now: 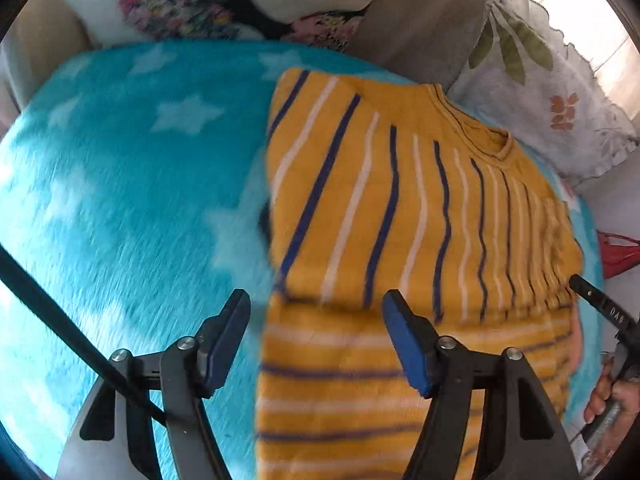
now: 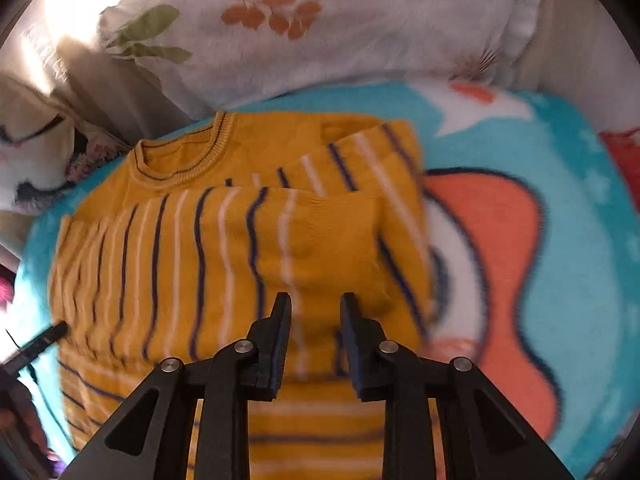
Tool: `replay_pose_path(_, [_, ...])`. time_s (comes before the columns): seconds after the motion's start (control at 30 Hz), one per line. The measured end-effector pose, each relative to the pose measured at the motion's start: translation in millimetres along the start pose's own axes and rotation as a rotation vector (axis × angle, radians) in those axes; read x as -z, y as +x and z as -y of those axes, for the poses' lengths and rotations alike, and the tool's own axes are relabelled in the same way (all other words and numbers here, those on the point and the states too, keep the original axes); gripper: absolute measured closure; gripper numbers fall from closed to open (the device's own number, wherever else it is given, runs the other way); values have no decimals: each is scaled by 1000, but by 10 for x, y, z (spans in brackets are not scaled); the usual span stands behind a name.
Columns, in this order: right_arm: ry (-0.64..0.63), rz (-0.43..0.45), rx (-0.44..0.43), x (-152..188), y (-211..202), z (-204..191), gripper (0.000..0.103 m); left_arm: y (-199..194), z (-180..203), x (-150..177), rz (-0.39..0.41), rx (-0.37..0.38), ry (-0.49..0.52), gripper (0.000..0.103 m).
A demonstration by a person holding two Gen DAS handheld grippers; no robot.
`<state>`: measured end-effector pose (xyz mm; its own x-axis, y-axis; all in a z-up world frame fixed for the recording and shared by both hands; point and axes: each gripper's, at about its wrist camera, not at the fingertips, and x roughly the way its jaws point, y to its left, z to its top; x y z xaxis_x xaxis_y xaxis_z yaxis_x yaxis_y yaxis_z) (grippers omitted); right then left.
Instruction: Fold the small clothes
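A small mustard-yellow sweater point(image 1: 400, 216) with navy and white stripes lies on a turquoise blanket point(image 1: 120, 200), both sleeves folded across its chest. My left gripper point(image 1: 316, 320) is open and empty, above the sweater's left edge. The right gripper's tip point(image 1: 596, 300) shows at the sweater's right side. In the right wrist view the sweater point(image 2: 224, 248) lies with its collar at the far side. My right gripper point(image 2: 316, 312) is partly open over the folded sleeve, holding nothing.
A white floral pillow point(image 2: 320, 32) lies behind the sweater. Another flowered cushion point(image 1: 180, 4) is at the back left. The blanket has an orange fish print point(image 2: 496, 248) at the right. A red item point(image 1: 616, 256) lies at the right edge.
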<state>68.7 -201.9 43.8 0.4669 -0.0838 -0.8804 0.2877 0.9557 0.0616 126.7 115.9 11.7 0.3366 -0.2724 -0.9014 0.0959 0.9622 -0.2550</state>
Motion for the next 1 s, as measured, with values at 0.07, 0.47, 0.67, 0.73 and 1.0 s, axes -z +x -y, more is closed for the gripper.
replay_pose_path(0.07, [-17, 22, 44, 173, -168, 75, 48, -54, -126, 129, -17, 36, -24, 35])
replay_pose_path(0.47, [62, -155, -117, 1163, -302, 552, 49, -324, -130, 1010, -22, 115, -84, 49])
replay_pose_path(0.67, [7, -209, -292, 1500, -457, 596, 64, -467, -32, 1572, 1, 109, -171, 58])
replay_pose_path(0.73, [-56, -223, -299, 1619, -516, 587, 64, -511, -2, 1725, 14, 98, -193, 58])
replay_pose_path(1.0, [-102, -286, -390, 1928, -621, 785, 69, -711, 8, 2194, 65, 26, -248, 58])
